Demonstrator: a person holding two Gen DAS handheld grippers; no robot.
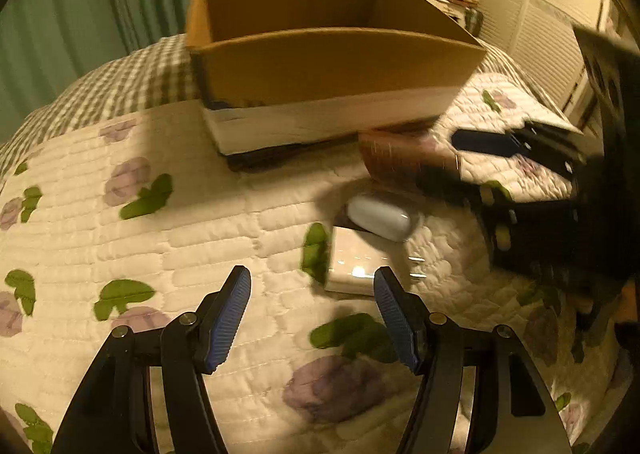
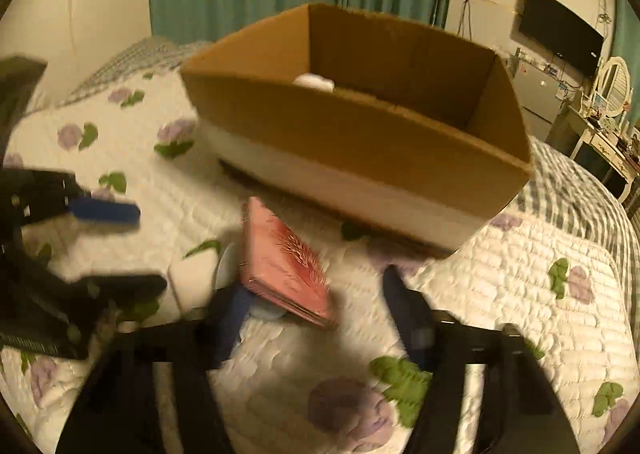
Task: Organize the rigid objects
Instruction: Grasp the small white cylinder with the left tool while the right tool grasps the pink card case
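On your far left the green curtain (image 1: pixel 60 34) hangs behind the bed, and the flowered quilt (image 1: pixel 120 222) spreads across the foreground with a checked blanket (image 1: pixel 132 78) beyond it. Your left gripper (image 1: pixel 312 314) hovers low over the quilt with its blue pads spread wide and nothing between them. Just past its right finger lies a flat white box (image 1: pixel 352 266), and a pale rounded case (image 1: pixel 378 216) rests on the box's far edge. Behind them stands the open cardboard box (image 1: pixel 332 66) with its white lower band, set on the quilt near the middle of the bed. To the right of the white things, close against the front of the cardboard box, lies a pink book (image 1: pixel 400 158), blurred in this view. Your right gripper (image 1: pixel 496 166) comes in from the right edge just beside that book. From its own camera, your right gripper (image 2: pixel 316 302) has its jaws partly apart around the near end of the pink book (image 2: pixel 284 262); the left finger is close against the book's edge, the right one stands clear of it, so nothing is pinched. A small white object (image 2: pixel 314 82) shows inside the cardboard box (image 2: pixel 360 142). On the far right stand a dresser (image 2: pixel 600 142) and a dark screen (image 2: pixel 560 30) on the wall.
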